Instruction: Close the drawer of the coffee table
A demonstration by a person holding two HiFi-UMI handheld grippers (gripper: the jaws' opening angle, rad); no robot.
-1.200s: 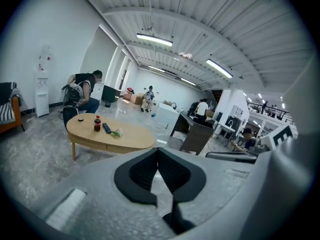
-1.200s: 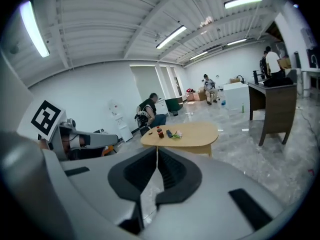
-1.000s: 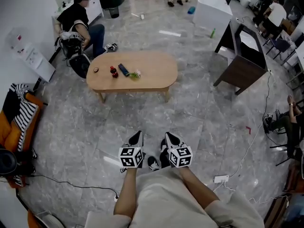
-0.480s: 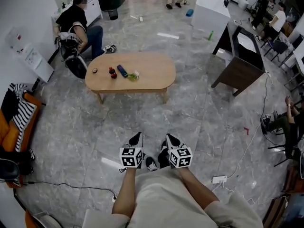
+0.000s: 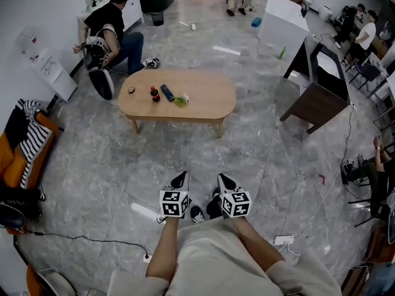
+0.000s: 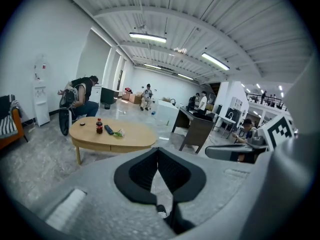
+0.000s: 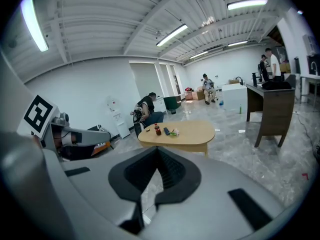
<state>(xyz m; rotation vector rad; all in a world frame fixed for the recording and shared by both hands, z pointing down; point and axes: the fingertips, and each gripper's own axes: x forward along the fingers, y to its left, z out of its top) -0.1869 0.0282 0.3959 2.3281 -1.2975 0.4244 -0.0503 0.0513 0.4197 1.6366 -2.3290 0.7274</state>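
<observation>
Little has shifted in the last second. Our left gripper point(image 5: 181, 179) and right gripper point(image 5: 223, 180), both pressed together and empty, hang well apart from the oval light-wood coffee table point(image 5: 207, 97). No drawer juts out, so it looks closed.

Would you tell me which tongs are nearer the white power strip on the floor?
Right. The power strip lies to the right of the right tongs; the left tongs sit further left, beyond them.

We see a coffee table point(image 5: 207, 97) of smooth matt wood, a glossy marbled grey floor point(image 5: 92, 165), matt grey plastic on the left gripper point(image 5: 181, 179) and right gripper point(image 5: 224, 180)
</observation>
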